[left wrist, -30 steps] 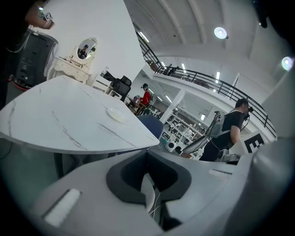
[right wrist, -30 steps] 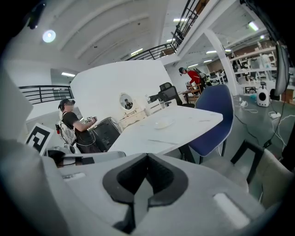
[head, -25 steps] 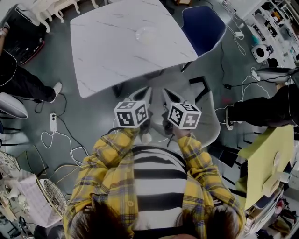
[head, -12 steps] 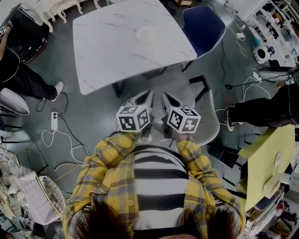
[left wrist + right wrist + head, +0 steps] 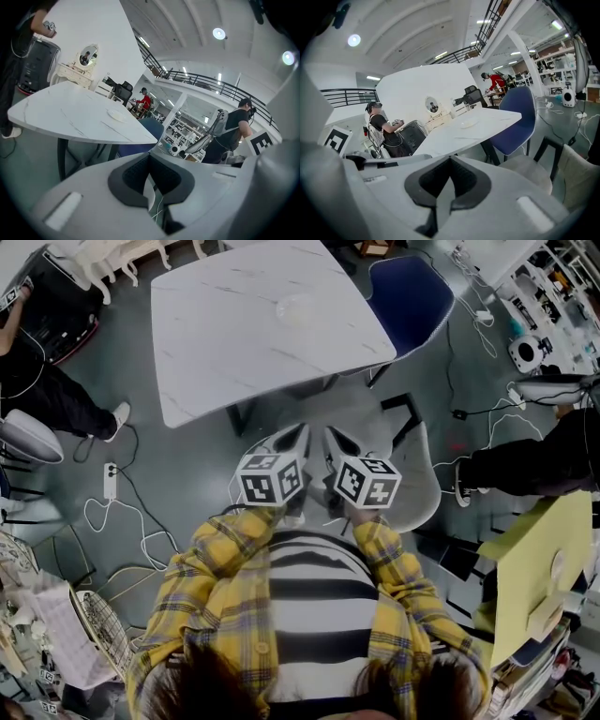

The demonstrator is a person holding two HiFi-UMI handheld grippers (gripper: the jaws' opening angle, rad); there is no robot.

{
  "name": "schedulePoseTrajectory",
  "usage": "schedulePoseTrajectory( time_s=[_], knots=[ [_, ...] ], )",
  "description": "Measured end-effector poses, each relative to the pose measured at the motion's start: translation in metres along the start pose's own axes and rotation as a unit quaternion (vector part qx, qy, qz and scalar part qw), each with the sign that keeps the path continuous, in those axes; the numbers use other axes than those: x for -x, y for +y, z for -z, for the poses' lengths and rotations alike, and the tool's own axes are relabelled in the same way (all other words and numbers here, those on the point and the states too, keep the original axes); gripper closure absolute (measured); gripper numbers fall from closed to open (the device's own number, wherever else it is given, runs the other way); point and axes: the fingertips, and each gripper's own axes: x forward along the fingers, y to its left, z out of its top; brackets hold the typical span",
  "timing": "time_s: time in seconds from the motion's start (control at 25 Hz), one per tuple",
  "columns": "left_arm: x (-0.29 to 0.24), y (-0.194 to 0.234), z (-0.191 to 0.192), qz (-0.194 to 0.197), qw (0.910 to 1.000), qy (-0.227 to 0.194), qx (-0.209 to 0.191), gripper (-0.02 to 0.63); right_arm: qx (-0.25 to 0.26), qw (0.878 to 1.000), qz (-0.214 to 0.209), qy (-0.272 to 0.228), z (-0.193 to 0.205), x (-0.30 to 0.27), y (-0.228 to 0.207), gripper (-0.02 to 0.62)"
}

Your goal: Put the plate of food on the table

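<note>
Both grippers are held close to the chest and side by side, pointing toward the table (image 5: 234, 343), probably because there is nothing to carry. The left gripper (image 5: 289, 439) has its jaws pressed together with nothing between them, and the right gripper (image 5: 339, 442) is the same. They hang above a grey chair (image 5: 417, 488), well short of the table's near edge.

The plate (image 5: 296, 307) already lies on the table, toward the far side and near the blue chair (image 5: 410, 296), so the placing looks done (or this is a different plate from the one meant). It is pale against the marble top and small in every view, so I cannot say whether it holds food.

Count: two grippers, one table, one plate and two chairs, one of them blue and one grey.
</note>
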Motion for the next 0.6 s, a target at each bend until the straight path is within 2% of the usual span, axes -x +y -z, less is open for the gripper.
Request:
schedulePoseTrajectory(
  time_s=[0.6],
  knots=[
    [0.0030,0.0054,-0.0034,-0.003,0.9999,-0.006,0.009,0.611,0.001,1.000,-0.001,-0.007,-0.0032,-0.0005,0.0043,0.597]
  ],
)
